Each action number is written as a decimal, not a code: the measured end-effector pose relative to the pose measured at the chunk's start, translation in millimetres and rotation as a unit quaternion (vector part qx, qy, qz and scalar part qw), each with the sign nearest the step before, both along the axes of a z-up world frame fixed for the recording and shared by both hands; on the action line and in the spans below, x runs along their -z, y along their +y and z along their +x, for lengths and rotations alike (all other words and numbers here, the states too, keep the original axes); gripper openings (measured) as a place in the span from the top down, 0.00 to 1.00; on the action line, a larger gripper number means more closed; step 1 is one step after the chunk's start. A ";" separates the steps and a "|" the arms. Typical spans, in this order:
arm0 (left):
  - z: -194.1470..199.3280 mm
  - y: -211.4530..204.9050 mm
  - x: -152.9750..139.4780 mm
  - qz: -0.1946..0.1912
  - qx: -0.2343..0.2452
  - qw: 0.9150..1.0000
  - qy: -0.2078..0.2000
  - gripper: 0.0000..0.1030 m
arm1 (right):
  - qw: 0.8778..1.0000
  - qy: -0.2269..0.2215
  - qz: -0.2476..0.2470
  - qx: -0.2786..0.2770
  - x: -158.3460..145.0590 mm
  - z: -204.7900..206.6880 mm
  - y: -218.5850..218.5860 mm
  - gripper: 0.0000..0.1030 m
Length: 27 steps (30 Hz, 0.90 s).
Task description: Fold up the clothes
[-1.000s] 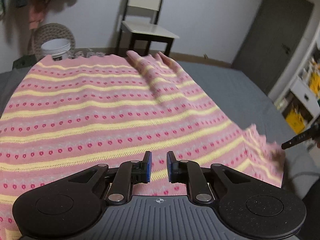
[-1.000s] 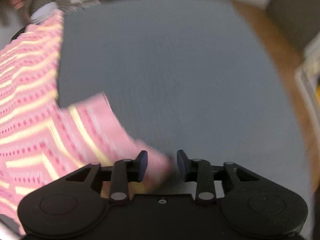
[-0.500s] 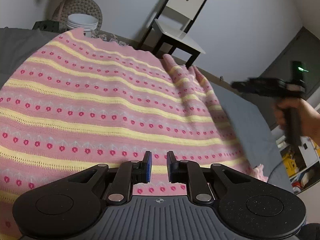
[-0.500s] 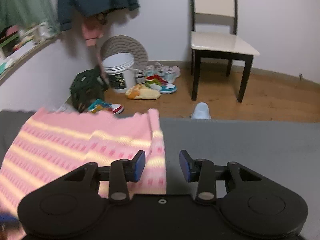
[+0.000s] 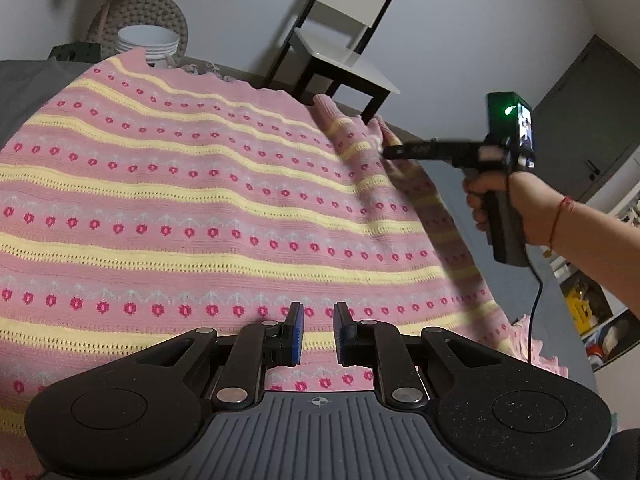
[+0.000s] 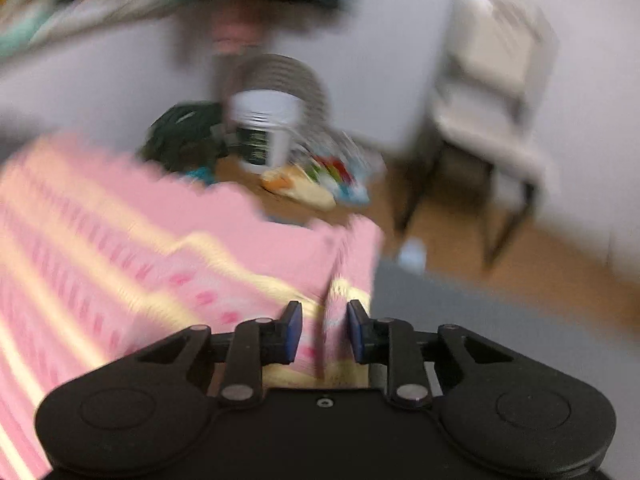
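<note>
A pink knit sweater (image 5: 224, 200) with yellow stripes and red dots lies spread over a grey bed (image 5: 516, 280). My left gripper (image 5: 319, 334) hovers low over its near part, jaws a narrow gap apart, nothing pinched. My right gripper (image 6: 325, 332), held by a hand (image 5: 500, 204), reaches the sweater's far right sleeve fold (image 5: 360, 136). In the blurred right wrist view a raised fold of the sweater (image 6: 334, 292) stands between the right fingers, which are still apart.
Beyond the bed's far edge stand a white chair (image 5: 340, 52) with dark legs, a white bucket (image 5: 146, 42) and shoes (image 6: 320, 184) on the wooden floor. Grey bedding (image 6: 460, 312) lies bare to the right. A cable (image 5: 534, 312) hangs from the right gripper.
The right gripper swung from the near right part of the sweater to the far sleeve, and its jaws narrowed around the fold. The left gripper tilted upward and kept the same gap.
</note>
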<state>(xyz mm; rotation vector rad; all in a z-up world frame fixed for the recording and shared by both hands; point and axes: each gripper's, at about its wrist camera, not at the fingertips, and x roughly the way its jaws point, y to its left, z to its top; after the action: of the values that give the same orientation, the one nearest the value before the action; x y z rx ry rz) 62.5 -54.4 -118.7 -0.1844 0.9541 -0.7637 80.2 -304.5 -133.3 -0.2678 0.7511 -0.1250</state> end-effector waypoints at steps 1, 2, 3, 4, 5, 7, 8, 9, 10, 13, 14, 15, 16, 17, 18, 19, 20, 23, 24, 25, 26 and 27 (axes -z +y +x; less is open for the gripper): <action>-0.5 0.2 -0.1 -0.001 0.001 1.000 0.001 0.86 | 0.999 -0.008 -0.029 -0.041 -0.8 -6.3 15.5 0.76; -0.9 0.3 -0.2 -0.001 0.002 1.000 0.003 0.86 | 0.995 -0.017 -0.058 -0.082 -1.5 -12.7 30.9 0.76; -1.4 0.3 -0.4 -0.002 0.003 1.000 0.003 0.86 | 0.990 -0.022 -0.075 -0.115 -2.6 -18.2 43.8 0.76; -1.7 0.0 -1.0 -0.003 0.004 1.000 0.003 0.86 | 0.989 -0.018 -0.064 -0.131 -4.7 -21.7 49.3 0.76; -2.0 0.2 -1.4 -0.003 0.004 1.000 0.003 0.86 | 0.988 -0.014 -0.052 -0.143 -7.1 -24.9 51.9 0.76; -2.6 2.2 -2.3 -0.005 0.003 1.000 0.004 0.86 | 0.989 -0.022 -0.055 -0.133 -11.7 -29.8 50.4 0.76; -3.1 3.0 -3.1 -0.007 0.002 1.000 0.004 0.86 | 0.991 -0.029 -0.059 -0.113 -14.0 -30.3 45.7 0.76; -3.8 3.7 -3.7 -0.007 0.002 1.000 0.004 0.86 | 0.996 -0.030 -0.051 -0.073 -16.2 -26.4 34.5 0.76; -4.0 3.9 -4.0 -0.007 0.001 1.000 0.004 0.86 | 0.999 -0.024 -0.035 -0.020 -18.0 -20.4 18.7 0.76; -5.2 3.9 -2.5 -0.004 0.002 1.000 0.006 0.86 | 0.994 -0.032 0.053 0.088 -21.5 -12.9 -31.5 0.78; -5.3 3.6 -2.0 -0.003 0.003 1.000 0.006 0.86 | 0.989 -0.044 0.081 0.112 -22.4 -13.4 -45.1 0.78; -5.1 3.5 -1.7 -0.003 0.003 1.000 0.007 0.86 | 0.983 -0.054 0.109 0.134 -22.9 -13.9 -57.4 0.78; -4.9 3.3 -1.3 -0.003 0.003 1.000 0.007 0.86 | 0.977 -0.061 0.137 0.151 -22.0 -14.6 -66.8 0.78; -4.7 3.0 -1.0 -0.002 0.003 1.000 0.007 0.86 | 0.970 -0.067 0.163 0.166 -20.4 -15.0 -76.1 0.78; -4.4 2.5 -0.8 -0.001 0.004 1.000 0.007 0.86 | 0.965 -0.067 0.182 0.174 -17.0 -14.4 -83.7 0.78; -3.9 1.9 -0.3 0.000 0.004 1.000 0.007 0.86 | 0.963 -0.063 0.190 0.179 -13.8 -12.9 -87.5 0.79; -3.4 1.5 0.3 0.002 0.004 1.000 0.007 0.86 | 0.961 -0.059 0.198 0.184 -10.5 -11.4 -91.2 0.87; -2.5 0.5 2.9 0.006 0.004 1.000 0.012 0.86 | 0.973 -0.025 0.175 0.149 -1.0 -4.0 -79.4 0.93; -2.2 0.2 3.4 0.007 0.005 1.000 0.013 0.86 | 0.980 -0.014 0.153 0.124 0.1 -6.1 -69.4 0.93; -2.2 -0.2 3.7 0.008 0.005 1.000 0.014 0.86 | 0.988 -0.008 0.123 0.098 1.8 -8.3 -54.6 0.93; -2.3 -0.8 3.9 0.009 0.006 1.000 0.013 0.86 | 0.993 -0.003 0.093 0.072 3.6 -10.5 -39.9 0.93; -2.5 -0.9 4.1 0.010 0.008 1.000 0.013 0.86 | 0.997 0.001 0.064 0.050 5.1 -12.3 -26.6 0.93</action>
<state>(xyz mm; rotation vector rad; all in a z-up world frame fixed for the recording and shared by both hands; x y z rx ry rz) 60.0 -55.4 -122.8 -0.1696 0.9883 -0.7669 67.9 -331.0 -138.4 -0.1089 0.7717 -0.1710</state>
